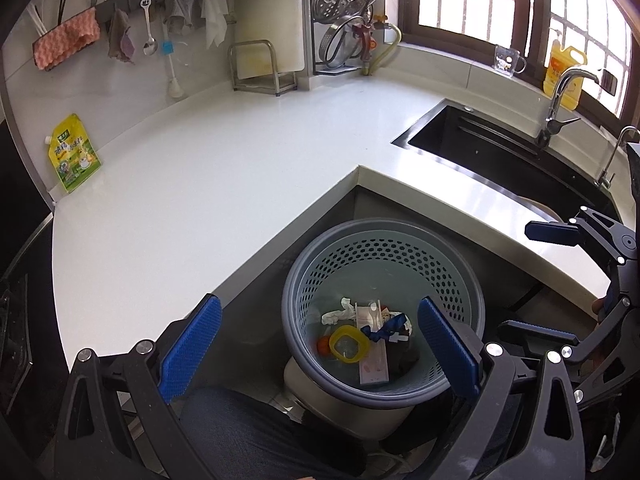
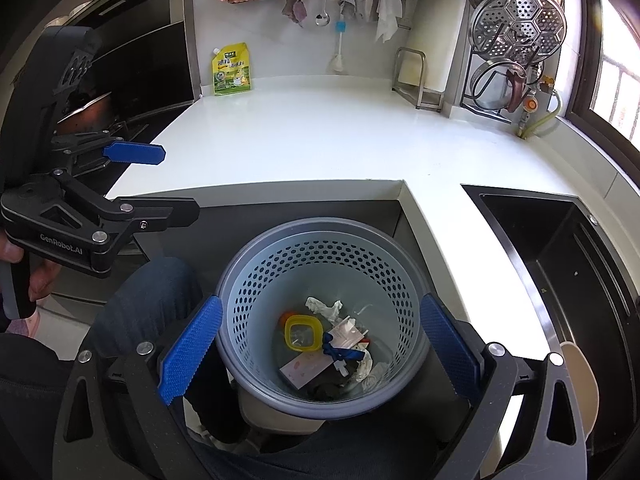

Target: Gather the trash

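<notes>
Both the left gripper (image 1: pixel 320 344) and right gripper (image 2: pixel 320 344) hover with fingers spread and empty over the perforated waste basket (image 2: pixel 256 280), where a yellow lid (image 2: pixel 303 333), tissue and wrappers already lie. The collecting looks nearly done; next needs a reach to the counter's yellow pouch (image 2: pixel 232 69), if it is trash. Only the right view shows the stove pan (image 2: pixel 86 110); only the left shows the faucet (image 1: pixel 560 104).

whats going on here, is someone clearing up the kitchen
A person holds a gripper in each hand over a perforated grey waste basket below the counter corner. Both the left gripper and the right gripper have open, empty jaws. The basket already holds crumpled paper, a yellow-rimmed lid and packaging. A yellow-green pouch leans against the wall.
</notes>
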A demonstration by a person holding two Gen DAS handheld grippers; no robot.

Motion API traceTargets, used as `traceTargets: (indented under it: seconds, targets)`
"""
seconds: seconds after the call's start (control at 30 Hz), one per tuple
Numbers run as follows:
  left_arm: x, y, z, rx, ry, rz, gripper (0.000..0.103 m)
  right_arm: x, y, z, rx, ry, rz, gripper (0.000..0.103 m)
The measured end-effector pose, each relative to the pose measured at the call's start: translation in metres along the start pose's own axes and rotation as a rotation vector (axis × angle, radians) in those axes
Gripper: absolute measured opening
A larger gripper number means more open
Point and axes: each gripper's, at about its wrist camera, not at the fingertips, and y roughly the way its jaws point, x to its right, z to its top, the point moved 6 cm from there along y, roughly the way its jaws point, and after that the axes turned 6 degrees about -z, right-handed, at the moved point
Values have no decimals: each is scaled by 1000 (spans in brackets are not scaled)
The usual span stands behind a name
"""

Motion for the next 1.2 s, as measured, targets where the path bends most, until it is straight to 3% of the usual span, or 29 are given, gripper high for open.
traceTargets:
  seconds: [0.63, 1.2]
  targets:
    - [3, -4, 3, -4, -1, -27, 96, 6, 3, -3, 5, 18, 2, 94]
    - [5, -13, 10, 66, 46, 39, 96, 10, 4, -7, 5, 32, 3, 94]
